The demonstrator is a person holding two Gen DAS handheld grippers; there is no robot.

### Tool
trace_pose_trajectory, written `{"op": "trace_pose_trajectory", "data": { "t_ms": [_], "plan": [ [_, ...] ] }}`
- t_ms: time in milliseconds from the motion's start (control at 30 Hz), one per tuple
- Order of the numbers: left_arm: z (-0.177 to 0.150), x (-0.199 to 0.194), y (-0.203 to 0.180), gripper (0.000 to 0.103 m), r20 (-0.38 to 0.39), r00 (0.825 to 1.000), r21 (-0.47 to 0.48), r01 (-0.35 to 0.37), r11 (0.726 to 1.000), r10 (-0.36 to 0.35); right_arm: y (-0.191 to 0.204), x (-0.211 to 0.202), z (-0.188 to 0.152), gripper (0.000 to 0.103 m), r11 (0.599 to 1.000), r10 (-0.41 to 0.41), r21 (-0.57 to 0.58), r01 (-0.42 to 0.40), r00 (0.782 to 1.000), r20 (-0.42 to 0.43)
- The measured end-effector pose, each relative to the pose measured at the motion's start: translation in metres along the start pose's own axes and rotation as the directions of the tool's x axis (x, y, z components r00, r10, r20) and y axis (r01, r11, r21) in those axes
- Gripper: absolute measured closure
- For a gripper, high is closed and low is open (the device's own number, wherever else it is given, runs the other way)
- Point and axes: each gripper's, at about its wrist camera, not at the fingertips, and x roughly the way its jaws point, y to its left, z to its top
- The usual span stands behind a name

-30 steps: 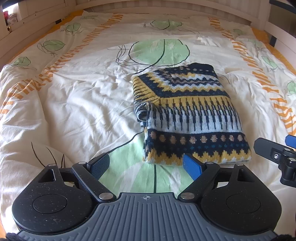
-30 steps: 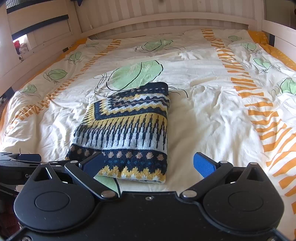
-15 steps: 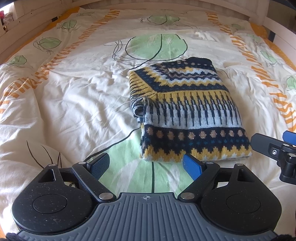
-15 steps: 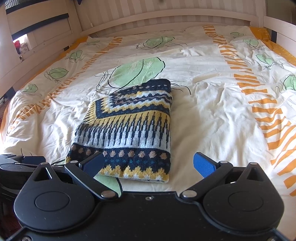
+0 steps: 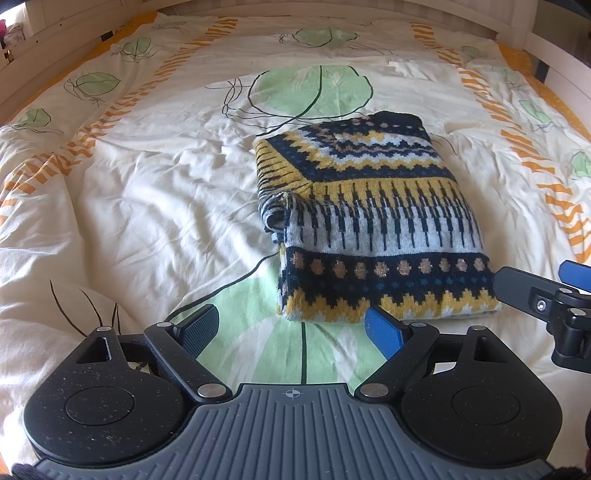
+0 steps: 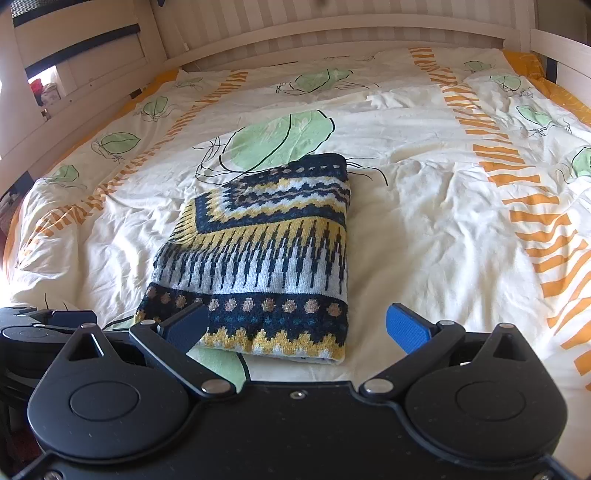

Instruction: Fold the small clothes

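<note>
A patterned knit sweater [image 5: 369,221], navy, yellow and grey, lies folded into a rectangle on the bed; it also shows in the right wrist view [image 6: 266,254]. A rolled bit of fabric sticks out at its left edge. My left gripper [image 5: 291,326] is open and empty, just short of the sweater's near hem. My right gripper [image 6: 295,328] is open and empty, its left finger over the hem's near left corner. The right gripper also appears at the right edge of the left wrist view [image 5: 546,295].
The bed is covered by a cream duvet [image 5: 129,203] with green leaves and orange stripes, wrinkled throughout. A white slatted headboard [image 6: 332,22] stands at the far end, with wooden side rails [image 6: 92,85] on the left and on the right.
Both grippers have drawn back a little and risen from the sweater, so it sits slightly farther away in both views. The sweater has not moved. Both grippers stay open.
</note>
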Motion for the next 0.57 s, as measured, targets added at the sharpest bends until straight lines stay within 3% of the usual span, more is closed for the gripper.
{"op": "trace_pose_trajectory", "data": {
  "t_ms": [567],
  "plan": [
    [-0.0005,0.0016,0.0003,0.017,-0.001,1.000,0.000,0.002,1.000,-0.002,0.0009,0.0033,0.0017,0.000,1.000,0.008,-0.009,-0.009,1.000,-0.012]
  ]
}}
